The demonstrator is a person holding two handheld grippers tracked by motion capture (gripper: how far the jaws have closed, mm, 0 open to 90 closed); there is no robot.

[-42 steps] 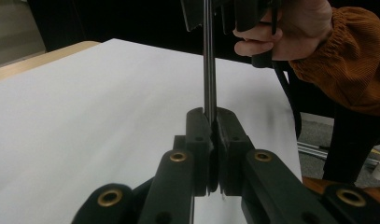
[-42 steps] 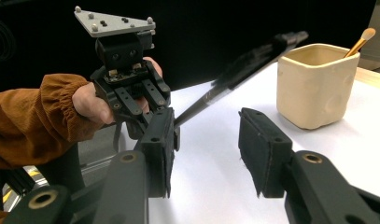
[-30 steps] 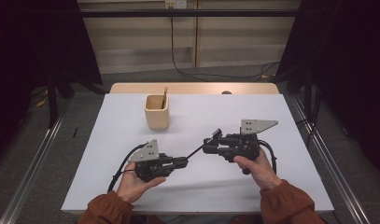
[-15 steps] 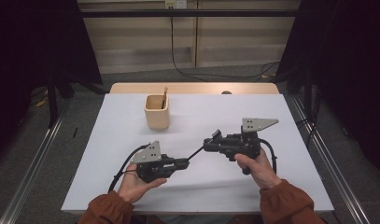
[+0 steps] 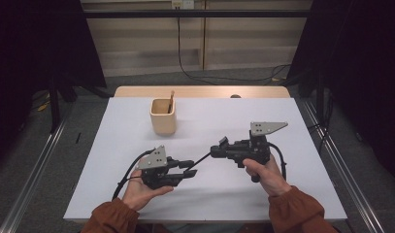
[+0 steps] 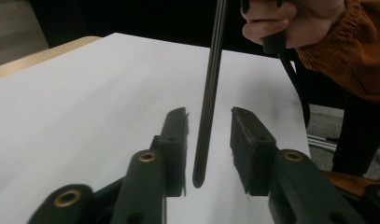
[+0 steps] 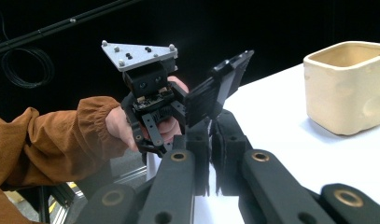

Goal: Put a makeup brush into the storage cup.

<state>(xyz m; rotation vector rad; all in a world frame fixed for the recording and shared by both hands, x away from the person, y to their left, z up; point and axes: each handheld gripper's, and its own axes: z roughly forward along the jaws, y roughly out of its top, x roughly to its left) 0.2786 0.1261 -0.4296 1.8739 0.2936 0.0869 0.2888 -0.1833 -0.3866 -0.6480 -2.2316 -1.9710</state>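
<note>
A thin black rod (image 5: 201, 160) slants between the two grippers over the white table (image 5: 292, 126). My right gripper (image 5: 217, 149) points left and is shut on the rod's upper end; in the right gripper view its jaws (image 7: 213, 122) stand pressed together. My left gripper (image 5: 191, 168) points right. Its jaws have just been opening, and in the left gripper view (image 6: 209, 112) the rod's lower end (image 6: 211, 93) hangs in the gap between the pads without touching either.
A beige cup (image 5: 162, 116) with a wooden stick (image 5: 171, 101) in it stands at the back left of the table; the right gripper view has this cup (image 7: 346, 88) at its right. Metal rails run along both sides of the table.
The left gripper's jaws have spread apart and let go of the rod's lower end. Both hands kept their places.
</note>
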